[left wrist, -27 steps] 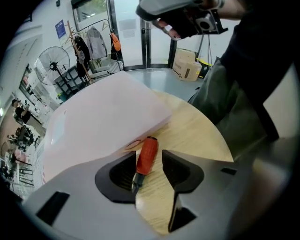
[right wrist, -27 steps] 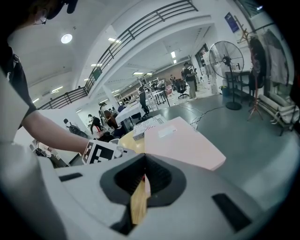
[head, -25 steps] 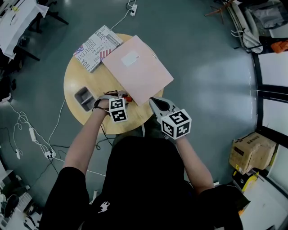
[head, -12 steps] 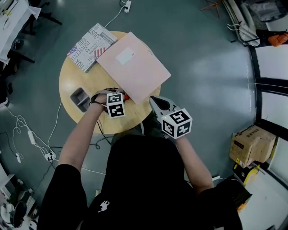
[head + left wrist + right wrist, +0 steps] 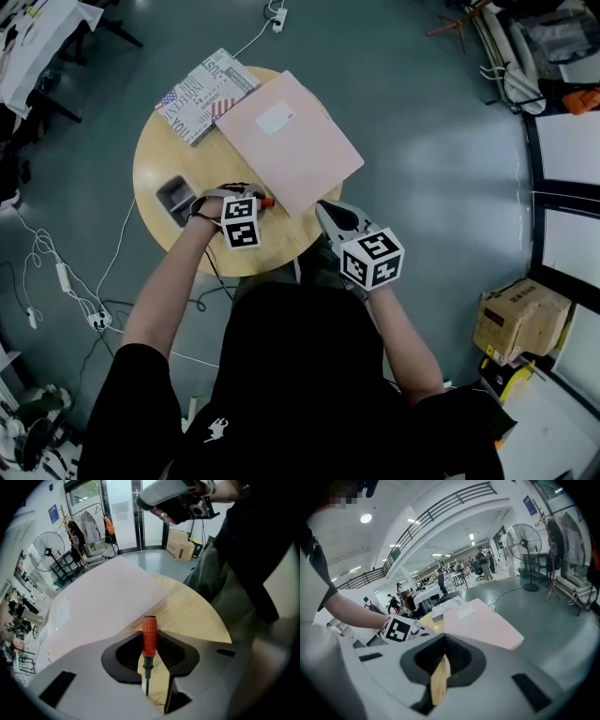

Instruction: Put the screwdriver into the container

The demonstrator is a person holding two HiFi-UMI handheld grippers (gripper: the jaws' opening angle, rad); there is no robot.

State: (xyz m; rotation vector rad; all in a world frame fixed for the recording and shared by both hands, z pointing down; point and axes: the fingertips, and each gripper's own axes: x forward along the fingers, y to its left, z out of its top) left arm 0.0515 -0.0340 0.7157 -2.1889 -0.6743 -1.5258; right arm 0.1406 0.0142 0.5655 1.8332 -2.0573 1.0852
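Now: left claw clamped on the screwdriver, on the table.
Head view: left gripper (image 5: 247, 195) over the screwdriver (image 5: 267, 202) by the pink sheet (image 5: 291, 141); the grey container (image 5: 174, 197) sits near, apart. Left gripper view: jaws, just closing, pinch the ribbed red handle, dark shaft toward the camera. Right gripper view: right gripper (image 5: 444, 658) clenched, empty.
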